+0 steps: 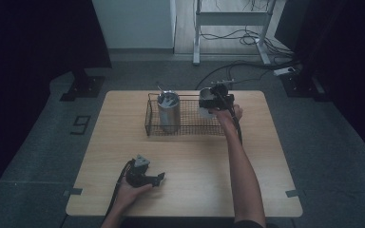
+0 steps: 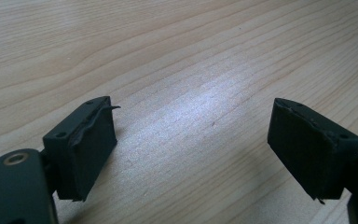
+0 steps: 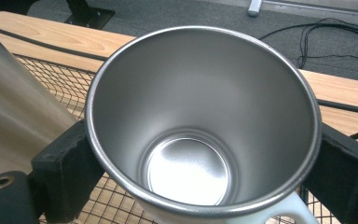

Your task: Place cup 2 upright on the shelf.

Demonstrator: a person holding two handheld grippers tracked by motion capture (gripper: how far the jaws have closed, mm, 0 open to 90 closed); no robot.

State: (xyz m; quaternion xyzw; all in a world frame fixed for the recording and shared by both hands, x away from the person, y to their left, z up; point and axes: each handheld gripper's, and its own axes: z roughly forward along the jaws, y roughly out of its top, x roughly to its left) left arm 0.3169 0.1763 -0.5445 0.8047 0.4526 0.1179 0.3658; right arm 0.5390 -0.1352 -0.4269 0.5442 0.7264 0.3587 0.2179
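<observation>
A steel cup (image 3: 200, 107) with a white outside and handle sits between the jaws of my right gripper (image 3: 198, 172), which is shut on its sides. In the high view that cup (image 1: 205, 100) hangs over the right end of a black wire basket (image 1: 190, 129). A tall steel tumbler (image 1: 168, 114) stands upright in the basket's left part with utensils sticking out of it; its wall (image 3: 14, 112) is close to the cup's left. My left gripper (image 1: 158, 179) rests low over the table near the front edge, and its jaws (image 2: 191, 140) stand apart with nothing between them.
The wooden table (image 1: 266, 156) carries the basket at its back middle. Beyond its far edge lie grey floor, cables (image 1: 247, 38) and a metal frame leg (image 1: 196, 57). A black stand base (image 1: 81, 88) sits off the back left corner.
</observation>
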